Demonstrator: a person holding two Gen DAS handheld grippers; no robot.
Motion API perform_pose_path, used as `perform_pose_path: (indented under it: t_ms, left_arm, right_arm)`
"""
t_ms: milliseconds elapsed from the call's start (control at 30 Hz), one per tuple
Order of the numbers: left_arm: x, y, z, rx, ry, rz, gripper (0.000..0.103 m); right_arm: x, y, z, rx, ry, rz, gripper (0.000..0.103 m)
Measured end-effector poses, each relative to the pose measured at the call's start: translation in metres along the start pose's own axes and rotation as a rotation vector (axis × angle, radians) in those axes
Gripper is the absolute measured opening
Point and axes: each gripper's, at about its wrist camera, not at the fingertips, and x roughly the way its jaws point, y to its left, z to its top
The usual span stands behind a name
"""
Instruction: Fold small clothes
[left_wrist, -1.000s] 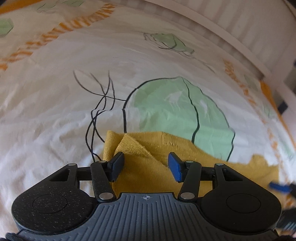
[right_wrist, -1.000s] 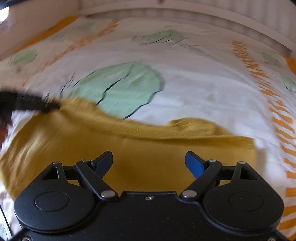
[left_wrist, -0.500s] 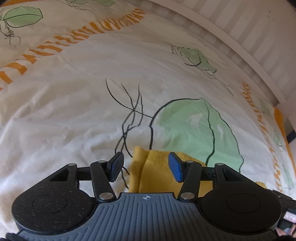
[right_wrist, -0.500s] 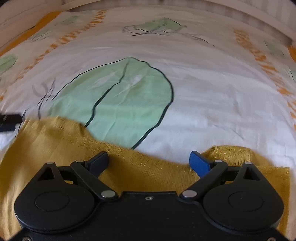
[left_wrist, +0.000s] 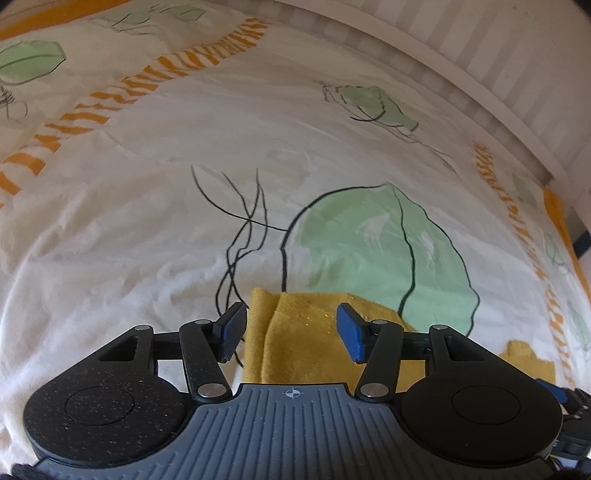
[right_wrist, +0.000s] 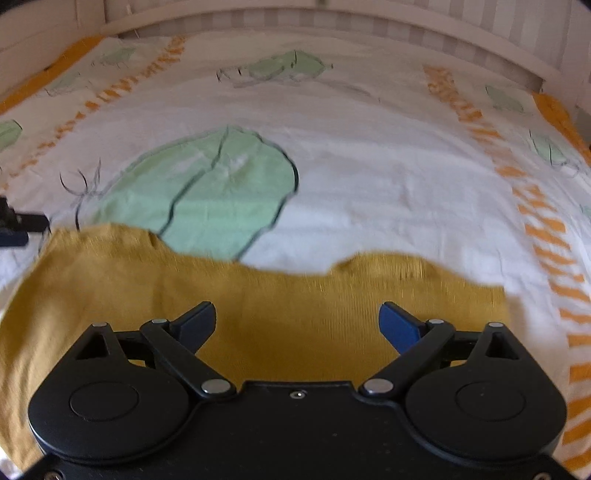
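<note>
A mustard-yellow knit garment (right_wrist: 280, 295) lies flat on the bed, spread wide across the right wrist view. My right gripper (right_wrist: 297, 321) hovers over its middle with the jaws wide apart and nothing pinched. In the left wrist view the garment's left end (left_wrist: 303, 339) shows a doubled-over flap. My left gripper (left_wrist: 291, 330) stands about half open above it. Both blue pads (left_wrist: 349, 332) are clear of the cloth. The other tool shows at the edge of each view: the right gripper's blue tip (left_wrist: 554, 395) and the left gripper's dark finger (right_wrist: 18, 225).
The bed cover (left_wrist: 147, 221) is white with green leaf prints (right_wrist: 207, 192) and orange dashed bands (right_wrist: 546, 229). A white striped headboard (left_wrist: 480, 55) closes off the far side. An orange border (right_wrist: 557, 110) marks the bed's right edge.
The right jaws have spread wider, and that gripper has drawn back, so more yellow cloth lies ahead of it than half a second ago. The left gripper has turned slightly and keeps the same opening.
</note>
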Motion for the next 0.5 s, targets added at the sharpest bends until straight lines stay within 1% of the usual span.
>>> perform_pose_path:
  t_ms: [33,100,233,300,400,500]
  left_arm:
    - [0.0,-0.002,-0.001,0.009,0.002,0.003,0.052]
    - [-0.001,-0.005,-0.002,0.023,0.007,0.009,0.053]
    - [-0.006,-0.011,-0.006,0.046,0.016,0.013,0.053]
    - [-0.009,-0.016,-0.01,0.066,0.028,0.021,0.057]
    - [-0.014,-0.023,-0.018,0.104,0.044,0.023,0.058]
    - [-0.02,-0.029,-0.025,0.118,0.049,0.029,0.058]
  right_arm:
    - [0.005,0.001,-0.003,-0.002,0.021,-0.006,0.096]
    - [0.015,0.003,-0.01,-0.021,0.038,-0.022,0.103]
    - [0.017,0.01,-0.013,-0.051,0.032,-0.054,0.103]
    - [0.016,0.009,-0.011,-0.047,0.041,-0.057,0.102]
    - [0.01,0.011,-0.013,-0.053,0.037,-0.072,0.102]
    - [-0.002,0.015,-0.02,-0.058,0.04,-0.066,0.102]
